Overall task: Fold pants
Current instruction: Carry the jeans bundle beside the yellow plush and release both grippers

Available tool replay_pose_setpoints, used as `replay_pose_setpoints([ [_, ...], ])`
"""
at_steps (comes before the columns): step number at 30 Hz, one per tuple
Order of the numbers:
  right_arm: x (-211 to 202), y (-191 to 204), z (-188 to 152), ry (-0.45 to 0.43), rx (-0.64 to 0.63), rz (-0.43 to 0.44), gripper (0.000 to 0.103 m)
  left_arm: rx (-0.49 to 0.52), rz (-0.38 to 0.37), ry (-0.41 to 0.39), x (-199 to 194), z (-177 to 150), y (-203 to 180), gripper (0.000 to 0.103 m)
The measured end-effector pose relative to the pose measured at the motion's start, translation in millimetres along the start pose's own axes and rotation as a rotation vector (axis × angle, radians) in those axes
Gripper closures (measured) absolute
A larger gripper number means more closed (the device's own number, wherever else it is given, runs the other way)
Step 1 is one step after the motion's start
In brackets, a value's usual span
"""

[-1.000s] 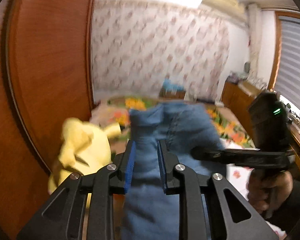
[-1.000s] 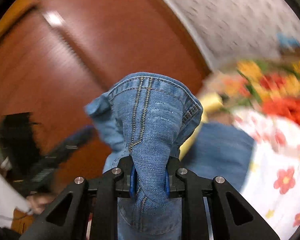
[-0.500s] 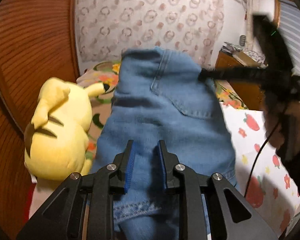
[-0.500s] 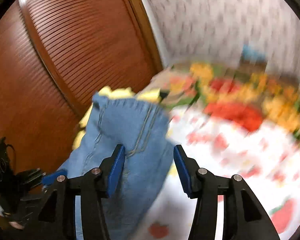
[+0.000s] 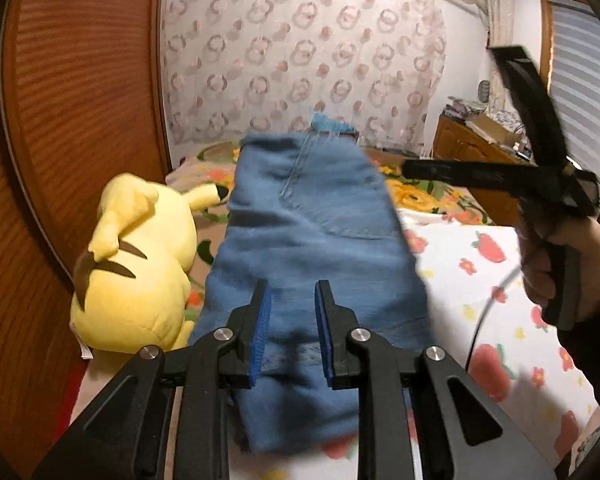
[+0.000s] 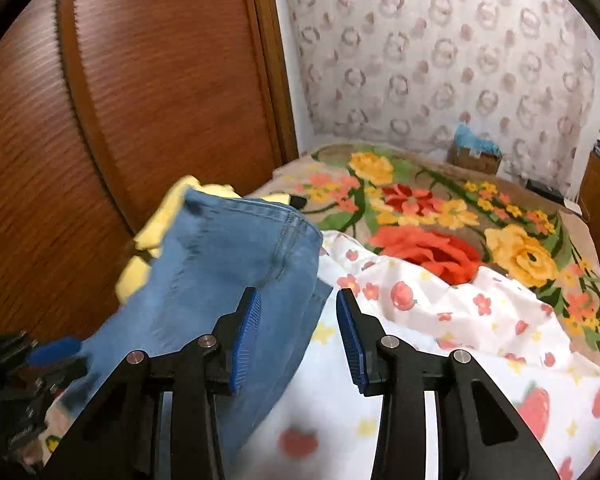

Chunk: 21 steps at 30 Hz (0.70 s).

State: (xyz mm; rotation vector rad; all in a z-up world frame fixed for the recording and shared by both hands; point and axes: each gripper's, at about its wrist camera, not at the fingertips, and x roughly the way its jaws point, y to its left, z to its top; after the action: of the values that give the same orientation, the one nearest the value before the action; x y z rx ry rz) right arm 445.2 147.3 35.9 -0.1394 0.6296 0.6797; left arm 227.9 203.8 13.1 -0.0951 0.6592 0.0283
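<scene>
The blue jeans lie folded on the bed beside a yellow plush toy; they also show in the right wrist view. My left gripper hovers over their near end with the jaws a little apart and denim showing between them, gripping nothing. My right gripper is open and empty at the jeans' right edge, over the white sheet. The right gripper also shows in the left wrist view, held by a hand, apart from the jeans.
A yellow plush toy lies left of the jeans against a wooden sliding door. A white strawberry-print sheet and a floral blanket cover the bed. A wooden dresser stands at the far right.
Both grippers lowered the jeans onto the bed. The right gripper let go first and drew off to the right; the left gripper's jaws then opened a little and the denim lies free.
</scene>
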Motion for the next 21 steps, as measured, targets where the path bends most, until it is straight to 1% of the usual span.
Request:
replay_pose_setpoints([
  [3, -48, 9, -21, -0.045, -0.021, -0.003, 0.062, 0.018, -0.014, -0.036, -26, 0, -17, 0.080],
  [6, -105, 16, -54, -0.090, -0.026, -0.009, 0.062, 0.029, -0.033, -0.062, -49, -1, -36, 0.080],
  [8, -125, 11, -81, -0.112, -0.025, -0.021, 0.062, 0.041, -0.047, -0.079, -64, -4, -51, 0.080],
  [12, -160, 12, -117, -0.146, -0.025, -0.061, 0.062, 0.066, -0.068, -0.103, -87, -9, -77, 0.080],
  [13, -185, 18, -129, -0.155, -0.024, -0.070, 0.062, 0.073, -0.074, -0.109, -91, -10, -83, 0.080],
  [14, -200, 21, -140, -0.162, -0.026, -0.080, 0.062, 0.080, -0.082, -0.116, -98, -12, -90, 0.079],
  [17, -229, 28, -163, -0.180, -0.011, -0.103, 0.062, 0.102, -0.106, -0.134, -113, -17, -107, 0.065],
  [18, -239, 33, -171, -0.183, -0.005, -0.107, 0.062, 0.106, -0.111, -0.140, -116, -18, -112, 0.058],
  [19, -250, 37, -177, -0.189, -0.001, -0.110, 0.062, 0.112, -0.117, -0.148, -121, -19, -116, 0.053],
  [20, -267, 42, -186, -0.199, 0.002, -0.117, 0.062, 0.119, -0.127, -0.156, -127, -21, -121, 0.053],
  [21, -276, 44, -192, -0.208, 0.005, -0.125, 0.062, 0.123, -0.129, -0.158, -130, -21, -125, 0.049],
])
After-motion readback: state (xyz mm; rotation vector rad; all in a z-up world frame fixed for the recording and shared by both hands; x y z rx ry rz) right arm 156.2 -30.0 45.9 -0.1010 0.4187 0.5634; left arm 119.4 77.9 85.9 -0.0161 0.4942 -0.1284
